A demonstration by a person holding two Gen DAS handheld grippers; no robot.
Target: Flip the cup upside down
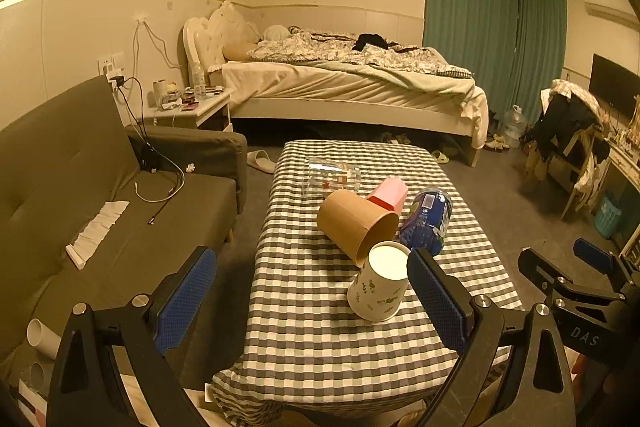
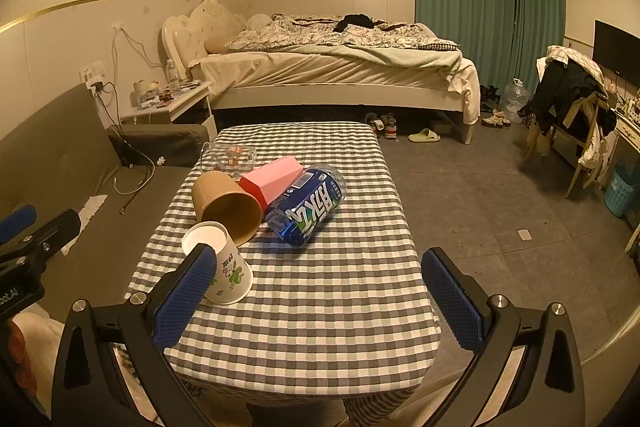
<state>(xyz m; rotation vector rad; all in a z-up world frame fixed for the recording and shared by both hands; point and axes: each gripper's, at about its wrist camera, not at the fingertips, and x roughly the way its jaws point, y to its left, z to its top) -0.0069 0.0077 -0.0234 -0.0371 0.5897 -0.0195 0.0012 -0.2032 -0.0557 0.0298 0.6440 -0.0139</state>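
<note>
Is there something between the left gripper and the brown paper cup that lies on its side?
Yes. The white printed paper cup, already upside down, stands directly before the brown paper cup mouth and seems to touch its rim. The open left gripper must pass around it.

Left gripper [image 1: 312, 301] wide open, blue pads [image 1: 186, 301] far apart, holding nothing. White paper cup [image 1: 380, 283] with little green leaves standing upside down on the checked table [image 1: 320, 339], just beside the right pad. Brown paper cup [image 1: 356, 221] lying on its side, rim touching the white cup. Pink cup [image 1: 390, 193], blue can [image 1: 426, 221] and clear glass [image 1: 330, 177] lying down behind. Right gripper [image 1: 560, 267] at the far right, over the floor. Gray sofa [image 1: 80, 195] on the left.
</note>
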